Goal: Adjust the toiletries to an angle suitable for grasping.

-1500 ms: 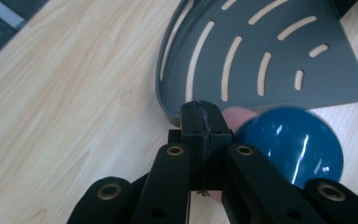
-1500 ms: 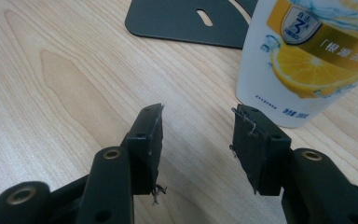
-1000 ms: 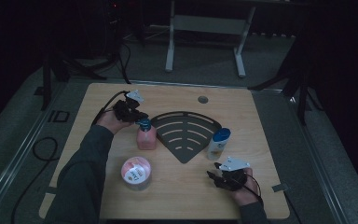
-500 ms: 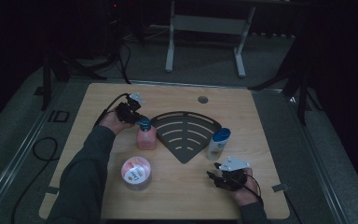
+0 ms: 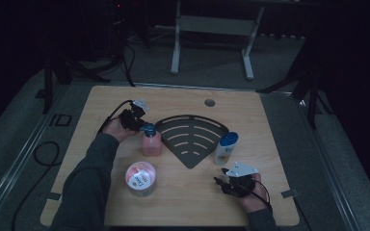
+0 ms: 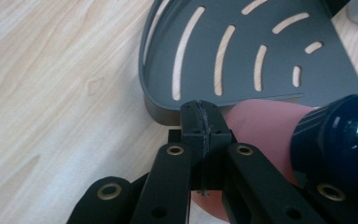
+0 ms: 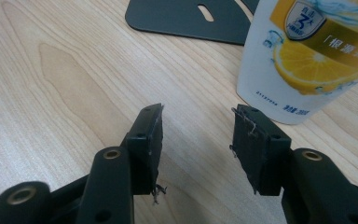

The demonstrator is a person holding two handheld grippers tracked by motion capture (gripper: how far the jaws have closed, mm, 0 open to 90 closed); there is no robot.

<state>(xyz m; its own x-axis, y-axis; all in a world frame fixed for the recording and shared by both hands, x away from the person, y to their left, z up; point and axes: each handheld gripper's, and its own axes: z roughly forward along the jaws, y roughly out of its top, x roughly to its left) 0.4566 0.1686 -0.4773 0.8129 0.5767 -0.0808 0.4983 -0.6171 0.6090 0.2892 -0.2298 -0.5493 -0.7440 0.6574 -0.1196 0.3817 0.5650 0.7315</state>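
A pink bottle (image 5: 151, 144) with a dark blue cap (image 5: 148, 128) stands left of a dark slotted fan-shaped tray (image 5: 192, 137). My left gripper (image 5: 138, 121) is shut with nothing in it, just behind and beside the cap. In the left gripper view its closed tips (image 6: 200, 109) sit over the pink bottle (image 6: 261, 121), with the blue cap (image 6: 345, 135) at right and the tray (image 6: 242, 51) beyond. A white lemon-label bottle (image 5: 225, 148) stands at the tray's right. My right gripper (image 5: 220, 185) rests open near it; its open jaws (image 7: 198, 135) hold nothing, and the bottle (image 7: 307, 56) stands ahead to the right.
A clear jar with a pink lid (image 5: 141, 178) stands near the front left of the wooden table (image 5: 270, 120). A round hole (image 5: 209, 102) is at the table's far side. A metal stand's legs (image 5: 212, 29) are on the floor beyond.
My left gripper has edged slightly closer to the pink bottle's cap. The right gripper has stayed where it was.
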